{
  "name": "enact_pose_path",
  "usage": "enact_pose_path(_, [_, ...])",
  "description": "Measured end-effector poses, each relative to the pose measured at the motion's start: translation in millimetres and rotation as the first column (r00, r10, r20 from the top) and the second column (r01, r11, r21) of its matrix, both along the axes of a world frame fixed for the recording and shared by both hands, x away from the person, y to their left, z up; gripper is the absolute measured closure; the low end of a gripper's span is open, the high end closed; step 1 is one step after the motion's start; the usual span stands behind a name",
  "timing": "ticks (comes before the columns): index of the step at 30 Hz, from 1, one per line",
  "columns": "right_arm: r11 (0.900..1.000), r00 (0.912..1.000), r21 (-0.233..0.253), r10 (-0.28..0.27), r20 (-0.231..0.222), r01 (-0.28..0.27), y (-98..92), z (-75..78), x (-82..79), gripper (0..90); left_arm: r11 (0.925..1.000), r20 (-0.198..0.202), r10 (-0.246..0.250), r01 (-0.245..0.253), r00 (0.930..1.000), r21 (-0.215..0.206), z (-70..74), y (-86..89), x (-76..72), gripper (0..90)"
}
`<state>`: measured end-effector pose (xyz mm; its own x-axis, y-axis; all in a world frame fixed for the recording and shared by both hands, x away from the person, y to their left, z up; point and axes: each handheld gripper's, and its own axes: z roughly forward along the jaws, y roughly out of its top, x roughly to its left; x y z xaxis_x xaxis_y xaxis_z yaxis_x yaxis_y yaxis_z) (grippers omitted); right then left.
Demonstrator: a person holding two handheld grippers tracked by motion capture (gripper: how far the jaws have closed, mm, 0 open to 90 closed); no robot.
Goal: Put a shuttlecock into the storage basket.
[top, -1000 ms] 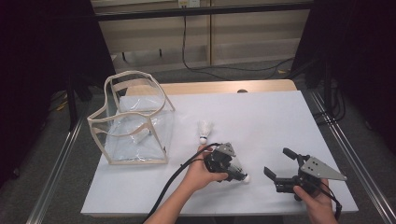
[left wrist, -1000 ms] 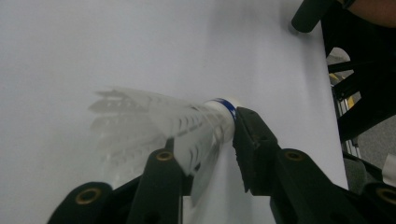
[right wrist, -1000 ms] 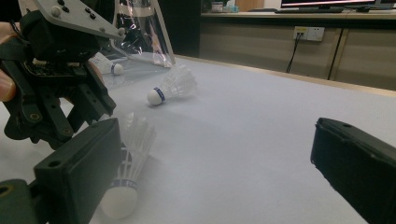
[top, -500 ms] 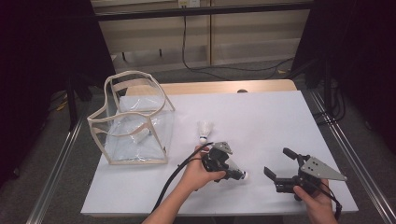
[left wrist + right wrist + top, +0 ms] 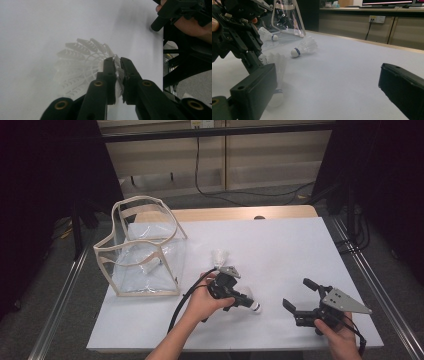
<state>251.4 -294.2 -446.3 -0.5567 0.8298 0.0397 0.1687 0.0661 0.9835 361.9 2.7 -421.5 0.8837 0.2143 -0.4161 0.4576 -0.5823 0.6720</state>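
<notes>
Far left: clear bag (image 5: 142,255), beige trim, one shuttlecock inside; no legible writing. Centre: loose shuttlecock (image 5: 220,256), blue band. Near centre: left gripper (image 5: 245,302) pinching a shuttlecock's (image 5: 254,307) feathers. Near right: right gripper (image 5: 298,296), jaws spread, holding nothing.
</notes>
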Motion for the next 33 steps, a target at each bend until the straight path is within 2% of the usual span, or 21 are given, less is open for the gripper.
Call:
enact_pose_path(3, [1.0,1.0,0.0,0.001,0.0,-0.001,0.2,0.0,-0.2,1.5,1.0,-0.002,0.005,-0.005,1.0,-0.001,0.4,0.4,-0.5,90.0])
enact_pose_path(5, [1.0,1.0,0.001,0.001,0.0,-0.001,0.2,0.1,-0.2,1.5,1.0,-0.013,0.002,-0.002,0.9999,-0.002,-0.2,-0.4,-0.5,90.0])
enact_pose_path(7, [1.0,1.0,0.0,0.001,0.0,-0.001,0.4,0.1,-0.2,1.5,1.0,-0.041,0.005,-0.005,0.9992,-0.003,-0.3,-1.1,-0.4,90.0])
enact_pose_path(10, [1.0,1.0,0.001,0.001,0.002,-0.001,0.2,0.2,-0.2,1.5,0.9995,-0.066,0.017,-0.019,0.9977,-0.025,3.2,-0.1,0.7,90.0])
enact_pose_path(12, [1.0,1.0,0.004,0.001,0.0,-0.001,0.1,0.2,-0.3,1.5,0.9994,-0.07,0.022,-0.023,0.9973,-0.025,6.6,1.1,0.9,90.0])
enact_pose_path(14, [1.0,1.0,0.005,0.001,0.001,-0.001,0.0,0.1,-0.2,1.5,0.9998,-0.059,0.018,-0.018,0.9981,-0.01,11.1,2.4,1.2,90.0])
enact_pose_path(20, [1.0,1.0,0.004,0.001,0.003,-0.001,0.2,0.3,-0.3,1.5,0.9996,-0.058,0.029,-0.029,0.9979,-0.003,23.6,6.8,2.5,90.0])
enact_pose_path(33, [1.0,1.0,0.003,0.001,0.004,-0.001,0.1,0.3,-0.3,1.5,0.9982,-0.041,0.057,-0.058,0.9975,-0.012,47.0,19.0,6.0,90.0])
